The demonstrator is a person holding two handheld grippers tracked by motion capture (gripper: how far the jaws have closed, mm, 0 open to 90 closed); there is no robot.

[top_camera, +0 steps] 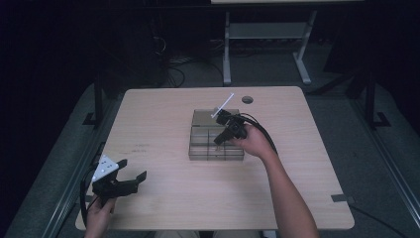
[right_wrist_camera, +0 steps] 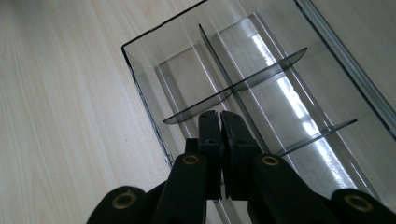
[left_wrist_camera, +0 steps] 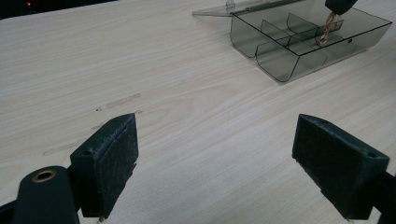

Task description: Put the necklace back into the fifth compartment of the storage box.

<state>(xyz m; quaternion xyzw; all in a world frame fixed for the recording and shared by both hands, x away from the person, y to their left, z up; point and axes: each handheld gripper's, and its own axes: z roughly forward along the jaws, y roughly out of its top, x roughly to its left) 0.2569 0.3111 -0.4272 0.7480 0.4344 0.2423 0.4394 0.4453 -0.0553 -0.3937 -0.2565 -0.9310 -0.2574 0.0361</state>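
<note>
a clear plastic box [top_camera: 216, 144] with several compartments sits near the middle of the wooden table [top_camera: 163, 119], its lid [top_camera: 208, 117] folded back flat on the far side. the right gripper [top_camera: 217, 142] hangs over the box, tilted down toward the compartments. in the right gripper view its two black jaws are pressed together above the dividers [right_wrist_camera: 243, 84], and no object can be made out between them there. in the left gripper view a small brownish thing [left_wrist_camera: 325, 31] dangles from that gripper over a far compartment; what it is cannot be told. the left gripper [top_camera: 133, 174] is at the near left corner of the table, well apart from the box, held low over the bare wood with its jaws spread wide and nothing between them.
</note>
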